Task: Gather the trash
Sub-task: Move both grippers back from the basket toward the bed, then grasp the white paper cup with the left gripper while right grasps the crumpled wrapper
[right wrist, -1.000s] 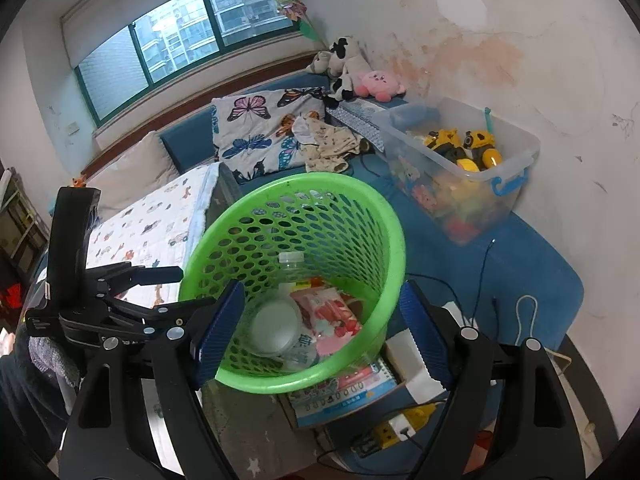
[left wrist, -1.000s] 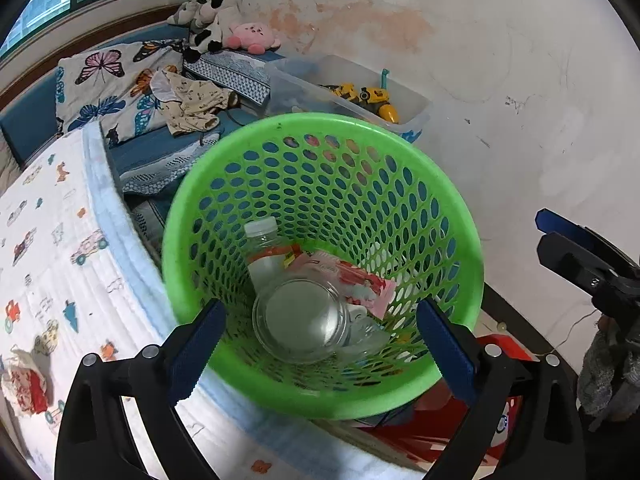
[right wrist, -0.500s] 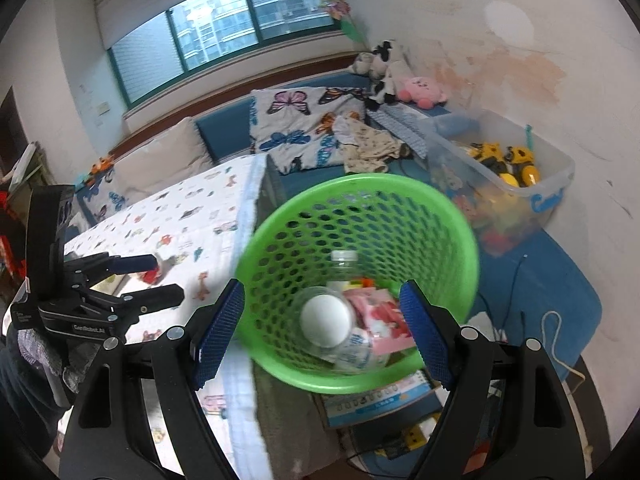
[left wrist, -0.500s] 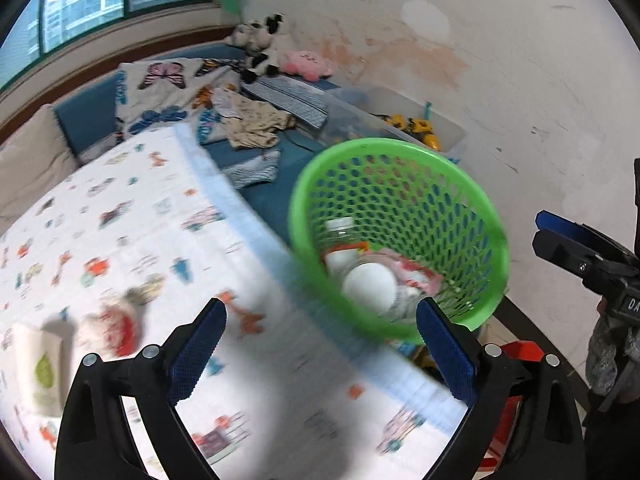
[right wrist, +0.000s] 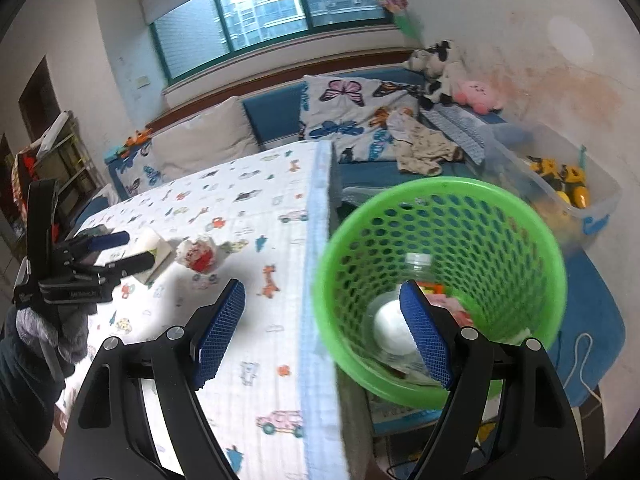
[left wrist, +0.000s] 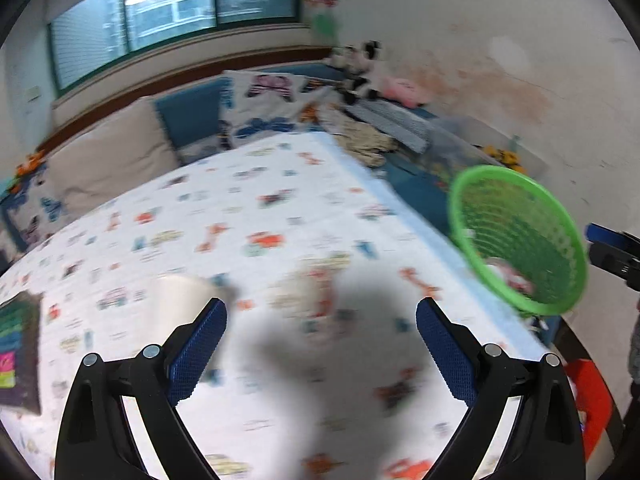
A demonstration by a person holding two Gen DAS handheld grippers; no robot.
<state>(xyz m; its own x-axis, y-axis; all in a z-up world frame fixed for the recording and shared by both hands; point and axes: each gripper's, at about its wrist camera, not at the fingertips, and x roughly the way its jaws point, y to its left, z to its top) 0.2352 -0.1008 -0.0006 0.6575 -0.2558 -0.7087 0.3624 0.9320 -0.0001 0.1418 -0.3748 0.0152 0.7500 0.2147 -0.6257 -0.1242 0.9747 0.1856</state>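
The crumpled red-and-white wrapper lies on the worktop, toward its left side in the right wrist view, with a flat pale packet just beside it on the left. Both look like trash not yet picked up. In the left wrist view a dark printed packet also sits at the worktop's left edge; whether it counts as trash I cannot tell, since that view is blurred.

Off the worktop's right edge stands the green basket, lower than the cloth-covered top. Inside it are a clear bottle, a round white lid or cup and some pink-red wrapping, so part of the collecting appears done.

The left claw hangs over the pale packet with its jaws apart and nothing between them. The right claw hovers above the worktop's right edge and the basket rim, jaws wide apart and empty.

I judge the task roughly midway: several pieces binned, at least two left on the worktop.
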